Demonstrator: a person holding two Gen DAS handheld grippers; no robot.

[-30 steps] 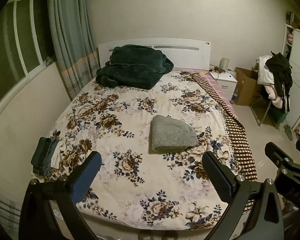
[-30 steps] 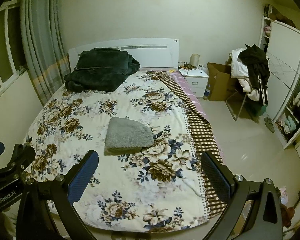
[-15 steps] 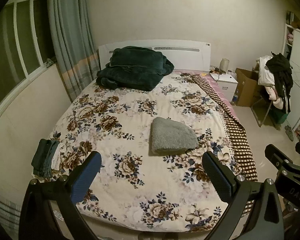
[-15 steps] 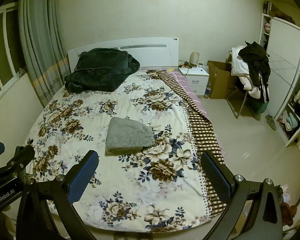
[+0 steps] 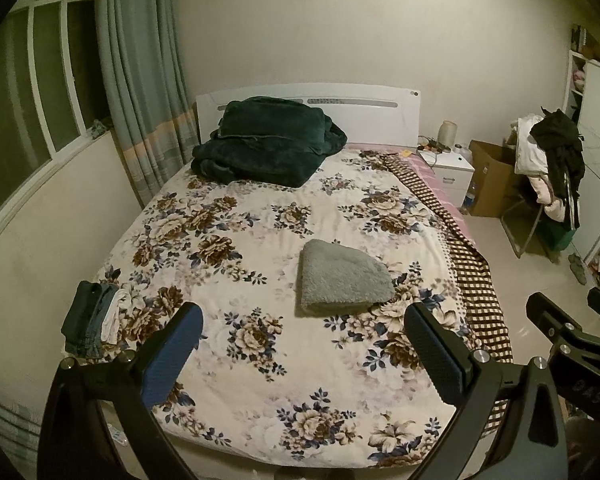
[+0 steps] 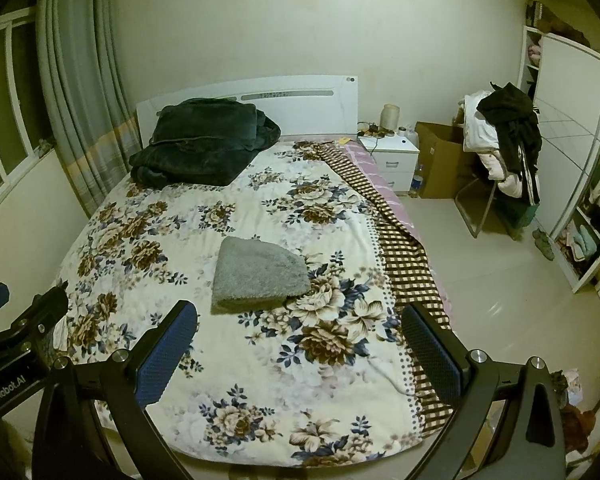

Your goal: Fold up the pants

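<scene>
Grey fleece pants (image 5: 342,278) lie folded into a compact bundle on the floral bedspread (image 5: 260,208), near the middle of the bed; they also show in the right wrist view (image 6: 258,274). My left gripper (image 5: 302,346) is open and empty, held above the foot of the bed, short of the bundle. My right gripper (image 6: 298,344) is open and empty too, at the foot of the bed, short of the bundle. Neither gripper touches the pants.
A dark green blanket (image 5: 266,144) is piled by the white headboard (image 5: 364,112). A small stack of folded clothes (image 5: 94,320) sits at the bed's left edge. A nightstand (image 5: 446,174), a cardboard box (image 5: 490,178) and a clothes-laden chair (image 5: 550,172) stand to the right. A window and curtain (image 5: 140,80) are on the left.
Both grippers have drawn back and risen slightly from the bed, so more of the wall above the headboard shows. The pants have not moved.
</scene>
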